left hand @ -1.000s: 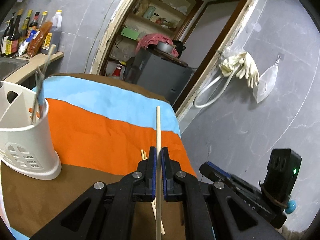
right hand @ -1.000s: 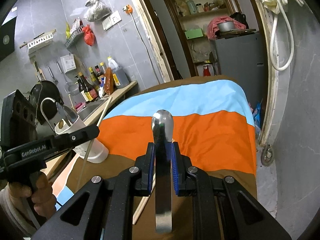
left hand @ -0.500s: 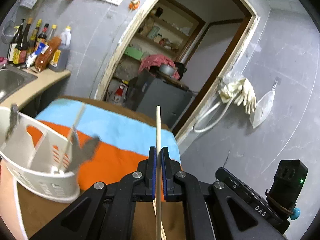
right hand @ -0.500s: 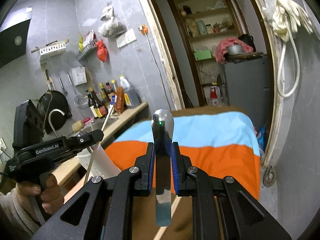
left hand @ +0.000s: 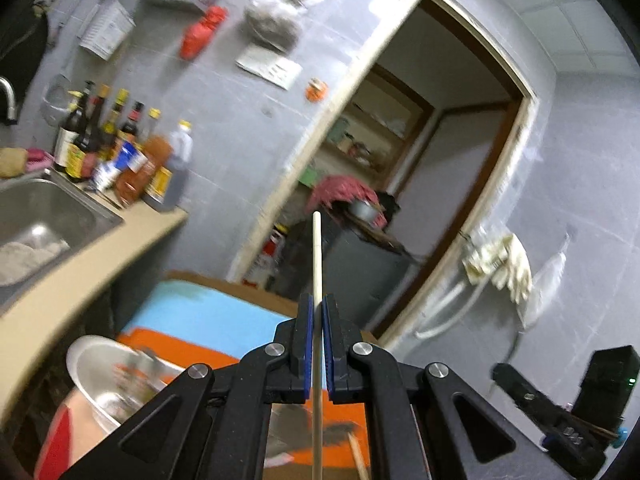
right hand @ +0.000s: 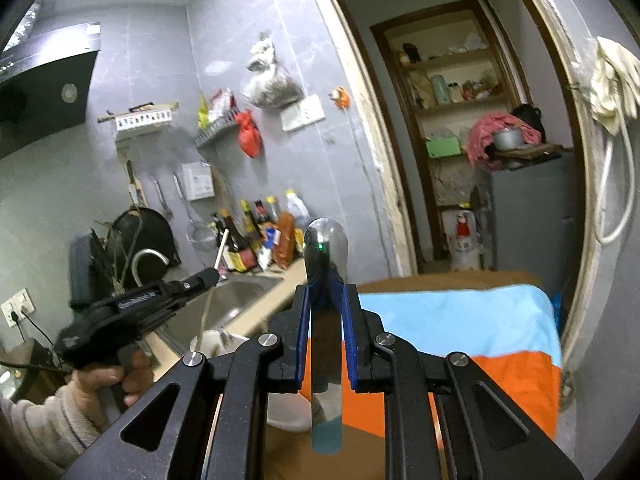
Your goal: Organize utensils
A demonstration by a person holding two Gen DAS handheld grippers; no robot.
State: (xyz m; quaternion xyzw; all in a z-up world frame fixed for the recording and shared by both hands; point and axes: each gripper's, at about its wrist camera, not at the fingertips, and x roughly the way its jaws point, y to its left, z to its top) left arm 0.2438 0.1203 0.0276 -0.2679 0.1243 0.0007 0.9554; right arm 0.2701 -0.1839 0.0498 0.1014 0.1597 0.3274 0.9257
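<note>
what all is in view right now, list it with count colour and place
wooden chopstick: one, pale, upright in the left gripper
metal spoon: one, silver, bowl up in the right gripper
white plastic utensil holder: one, blurred, low left on the table
striped tablecloth: one, blue, orange, brown
sauce bottles: several, dark, on the counter by the steel sink
grey cabinet: one, in the doorway
left gripper: black, blue pads, shut on the chopstick
right gripper: black, shut on the spoon
hand: one, holding the left gripper
</note>
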